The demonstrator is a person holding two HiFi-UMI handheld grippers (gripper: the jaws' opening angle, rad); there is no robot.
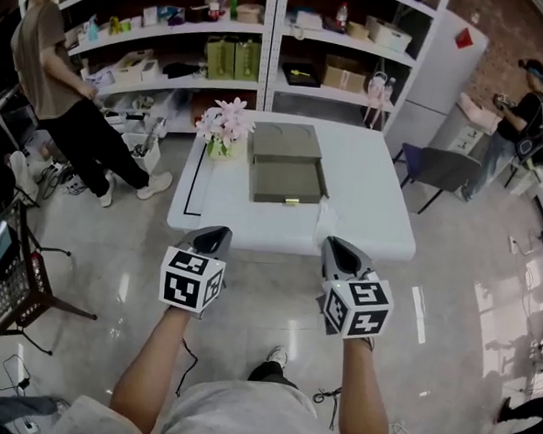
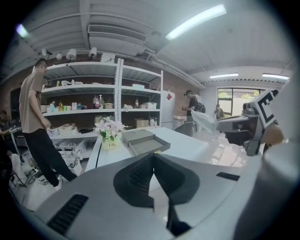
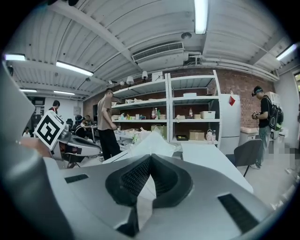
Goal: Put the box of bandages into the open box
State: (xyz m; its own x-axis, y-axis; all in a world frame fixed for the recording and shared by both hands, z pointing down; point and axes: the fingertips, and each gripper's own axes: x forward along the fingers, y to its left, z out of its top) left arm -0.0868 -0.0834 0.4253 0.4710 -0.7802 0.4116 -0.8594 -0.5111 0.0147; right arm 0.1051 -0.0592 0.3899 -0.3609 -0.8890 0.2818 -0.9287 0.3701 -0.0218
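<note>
An open olive-grey box (image 1: 287, 180) lies on the white table (image 1: 372, 227), with its lid (image 1: 285, 141) just behind it. The same box (image 2: 147, 145) shows ahead in the left gripper view. My right gripper (image 1: 334, 243) hovers before the table's near edge, shut on the box of bandages (image 1: 325, 217), a pale, translucent-looking package. That package (image 3: 154, 140) sticks out past the closed jaws of the right gripper (image 3: 150, 159). My left gripper (image 1: 217, 231) hangs level with it, off the table's front left. The left gripper (image 2: 153, 157) is shut and holds nothing.
A pot of pink-white flowers (image 1: 224, 126) stands left of the box. Shelving (image 1: 264, 46) lines the back wall. One person (image 1: 60, 70) walks at the left and another (image 1: 521, 117) stands far right. A dark chair (image 1: 440, 167) sits beside the table, and a stand (image 1: 11, 278) at the left.
</note>
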